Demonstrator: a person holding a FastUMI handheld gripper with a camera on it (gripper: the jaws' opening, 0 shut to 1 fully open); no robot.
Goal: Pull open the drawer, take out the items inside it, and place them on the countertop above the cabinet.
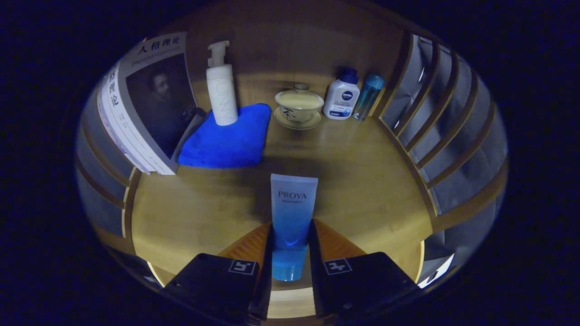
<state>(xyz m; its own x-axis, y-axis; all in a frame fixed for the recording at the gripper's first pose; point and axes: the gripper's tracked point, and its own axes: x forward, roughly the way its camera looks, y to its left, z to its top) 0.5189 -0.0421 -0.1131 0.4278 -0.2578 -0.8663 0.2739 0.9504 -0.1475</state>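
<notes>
Item held: blue cosmetic tube point(292, 213), clamped cap-end between both fingers of my claw point(290, 242), over the wooden countertop point(362, 181). Beyond my fingers: blue cloth point(229, 140) under a white pump bottle point(221, 86), lidded tea bowl point(299, 105), white lotion bottle point(342, 97), book point(149, 99).

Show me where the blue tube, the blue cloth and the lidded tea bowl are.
blue tube point(293, 213): gripper view, middle of its body, between the gripper's point(291, 246) fingers.
blue cloth point(226, 140): gripper view, centre of its top.
lidded tea bowl point(299, 106): gripper view, bowl's side.
</notes>
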